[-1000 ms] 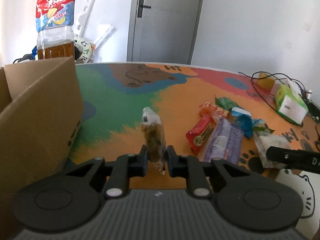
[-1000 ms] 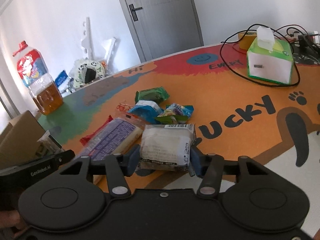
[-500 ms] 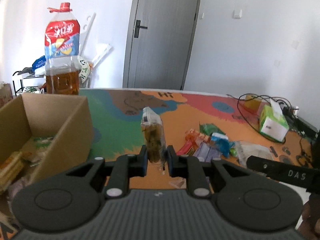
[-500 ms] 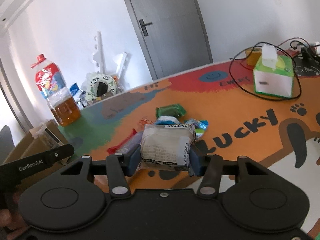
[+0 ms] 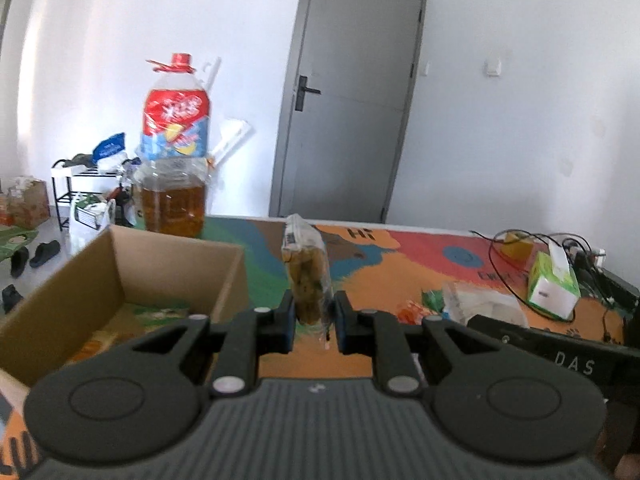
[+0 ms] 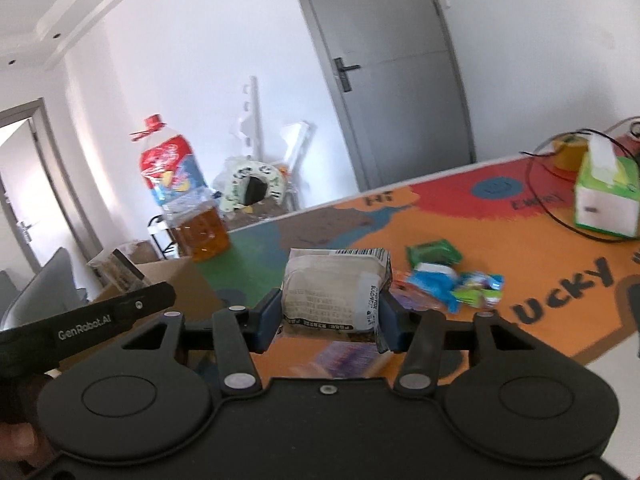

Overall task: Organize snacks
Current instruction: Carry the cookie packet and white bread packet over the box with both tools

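While both hands carried their loads above the table, the left gripper [image 5: 311, 322] was pinched almost fully closed on a slim clear packet of brown biscuits [image 5: 305, 276], held upright by its lower end, presumably so it could be dropped end-first into the cardboard box [image 5: 172, 268] just to its left. The right gripper [image 6: 328, 316] stood partly open, its blue pads pressing both sides of a wider white wrapped cake [image 6: 334, 294], gripped broadside and lifted off the surface. Beyond it, the remaining snacks [image 6: 452, 280] lay loose on the colourful tablecloth [image 6: 520, 248], awaiting sorting. Farther off stood an oil bottle [image 5: 174, 160] behind the box, a green tissue box [image 6: 606, 204] among cables, and a grey door [image 5: 348, 116].
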`<act>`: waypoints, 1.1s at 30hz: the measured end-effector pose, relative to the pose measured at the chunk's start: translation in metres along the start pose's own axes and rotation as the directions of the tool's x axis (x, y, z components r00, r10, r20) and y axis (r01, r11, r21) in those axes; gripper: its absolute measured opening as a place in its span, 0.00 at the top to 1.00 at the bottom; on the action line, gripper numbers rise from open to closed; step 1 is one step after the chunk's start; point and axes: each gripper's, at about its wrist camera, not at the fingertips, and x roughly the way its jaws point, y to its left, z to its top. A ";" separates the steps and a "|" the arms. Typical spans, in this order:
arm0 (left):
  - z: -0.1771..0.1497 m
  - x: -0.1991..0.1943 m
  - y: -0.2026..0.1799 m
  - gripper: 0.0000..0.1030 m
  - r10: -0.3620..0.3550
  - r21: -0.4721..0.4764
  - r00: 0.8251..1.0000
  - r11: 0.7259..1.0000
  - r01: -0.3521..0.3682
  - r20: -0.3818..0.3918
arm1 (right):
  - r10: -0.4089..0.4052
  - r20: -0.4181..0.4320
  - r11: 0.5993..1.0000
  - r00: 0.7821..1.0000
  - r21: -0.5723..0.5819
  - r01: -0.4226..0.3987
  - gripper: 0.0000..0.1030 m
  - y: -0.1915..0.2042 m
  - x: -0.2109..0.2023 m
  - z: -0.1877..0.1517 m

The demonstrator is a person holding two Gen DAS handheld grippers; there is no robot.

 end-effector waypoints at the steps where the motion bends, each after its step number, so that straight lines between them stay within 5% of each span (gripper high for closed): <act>1: 0.002 -0.004 0.004 0.82 0.005 -0.005 1.000 1.000 -0.005 0.006 | 0.010 0.002 1.000 1.000 -0.006 -0.010 0.51 0.006 0.000 0.001; 21: 0.007 -0.024 0.092 0.82 0.111 -0.097 0.994 0.989 -0.111 -0.008 | 0.100 -0.017 0.990 0.995 -0.094 -0.102 0.51 0.095 0.019 0.003; 31: 0.009 -0.003 0.118 0.81 0.091 -0.139 0.995 0.986 -0.097 -0.048 | 0.137 -0.019 0.980 0.990 -0.141 -0.138 0.50 0.127 0.031 0.006; 33: 0.011 0.002 0.121 0.75 0.090 -0.124 0.995 0.988 -0.096 -0.053 | 0.146 -0.023 0.979 0.989 -0.140 -0.148 0.50 0.132 0.034 0.007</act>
